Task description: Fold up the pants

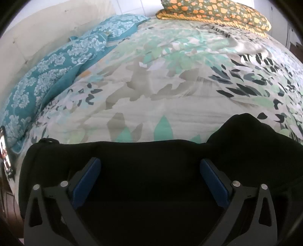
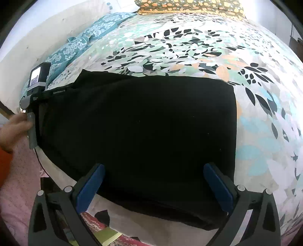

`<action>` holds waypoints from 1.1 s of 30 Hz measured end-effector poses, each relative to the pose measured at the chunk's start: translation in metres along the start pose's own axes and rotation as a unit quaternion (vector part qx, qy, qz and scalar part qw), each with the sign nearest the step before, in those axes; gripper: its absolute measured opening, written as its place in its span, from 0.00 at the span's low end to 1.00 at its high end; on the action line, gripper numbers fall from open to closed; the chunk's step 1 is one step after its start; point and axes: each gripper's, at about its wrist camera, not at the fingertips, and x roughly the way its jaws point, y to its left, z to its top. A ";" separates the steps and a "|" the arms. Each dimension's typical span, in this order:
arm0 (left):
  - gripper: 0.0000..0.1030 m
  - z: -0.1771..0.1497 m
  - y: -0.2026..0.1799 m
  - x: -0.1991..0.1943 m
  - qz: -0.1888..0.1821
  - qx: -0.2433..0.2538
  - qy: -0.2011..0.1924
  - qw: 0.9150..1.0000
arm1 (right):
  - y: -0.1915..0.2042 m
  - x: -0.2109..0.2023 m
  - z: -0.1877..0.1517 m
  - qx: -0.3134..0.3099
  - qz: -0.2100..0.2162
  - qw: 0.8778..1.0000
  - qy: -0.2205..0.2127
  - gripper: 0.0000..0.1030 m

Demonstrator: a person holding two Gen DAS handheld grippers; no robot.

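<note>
The black pants (image 2: 144, 121) lie folded in a flat rectangle on the near edge of the bed. In the left wrist view they (image 1: 151, 162) fill the bottom, with a raised lump at the right. My left gripper (image 1: 150, 166) is open, its blue pads (image 1: 89, 176) spread just above the black cloth. My right gripper (image 2: 154, 172) is open over the near edge of the pants, blue pads (image 2: 217, 187) apart, holding nothing. The left gripper's body (image 2: 36, 89) and the hand holding it show at the left end of the pants.
A leaf-patterned bedspread (image 1: 151, 79) covers the bed. A teal floral pillow (image 1: 53, 70) lies along the left by a cream wall (image 1: 37, 32). An orange-spotted green pillow (image 1: 214, 11) lies at the far end. The bed's near edge and a patterned rug (image 2: 98, 227) show below.
</note>
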 end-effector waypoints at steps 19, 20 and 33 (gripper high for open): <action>1.00 0.000 0.001 -0.001 -0.001 -0.001 0.000 1.000 | 0.000 0.001 0.002 0.000 -0.003 1.000 0.003 1.00; 1.00 0.000 0.001 -0.001 -0.002 -0.001 0.000 1.000 | 0.000 0.001 0.002 0.000 -0.004 1.000 0.003 1.00; 1.00 0.000 0.001 -0.001 -0.001 -0.001 0.000 1.000 | -0.001 0.003 0.001 -0.005 -0.006 1.000 -0.001 1.00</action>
